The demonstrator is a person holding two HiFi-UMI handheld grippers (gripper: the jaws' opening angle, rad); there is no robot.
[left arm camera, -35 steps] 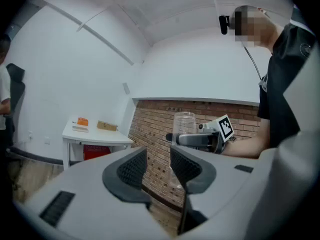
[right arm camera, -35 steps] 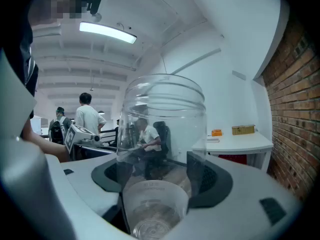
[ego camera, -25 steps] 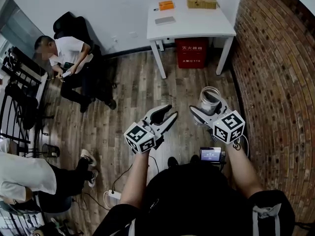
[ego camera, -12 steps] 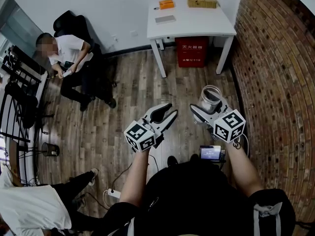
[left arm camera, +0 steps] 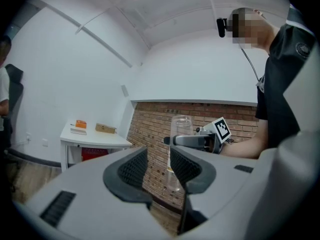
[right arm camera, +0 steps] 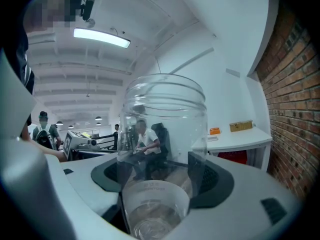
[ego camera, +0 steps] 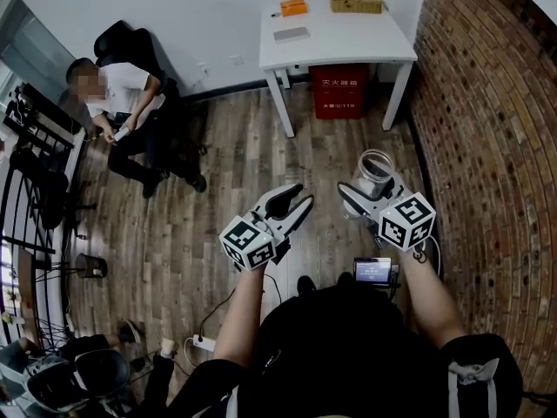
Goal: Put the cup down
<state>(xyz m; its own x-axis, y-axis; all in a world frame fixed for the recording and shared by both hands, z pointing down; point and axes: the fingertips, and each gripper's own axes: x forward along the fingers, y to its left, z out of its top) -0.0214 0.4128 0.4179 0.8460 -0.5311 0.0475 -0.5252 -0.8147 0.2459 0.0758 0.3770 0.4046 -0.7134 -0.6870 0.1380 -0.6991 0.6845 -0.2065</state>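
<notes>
A clear plastic cup (ego camera: 375, 169) stands upright between the jaws of my right gripper (ego camera: 365, 186), which is shut on it and holds it in the air above the wooden floor. In the right gripper view the cup (right arm camera: 162, 134) fills the middle, with both dark pads pressing its lower sides at my right gripper (right arm camera: 162, 180). My left gripper (ego camera: 301, 198) hangs beside it to the left, open and empty. The left gripper view shows my left gripper (left arm camera: 159, 166) with a gap between its pads, and beyond it the cup (left arm camera: 181, 128) held by my right gripper (left arm camera: 195, 140).
A white table (ego camera: 348, 46) stands ahead against the wall, bearing an orange box (ego camera: 294, 9), a tan box (ego camera: 357, 4) and a grey flat item (ego camera: 291, 35). A red box (ego camera: 339, 94) sits under it. A brick wall (ego camera: 487, 146) runs along the right. A seated person (ego camera: 117, 103) is at left.
Both grippers and the cup have barely moved. A person in white at the bottom left has moved down and nearly out of the head view.
</notes>
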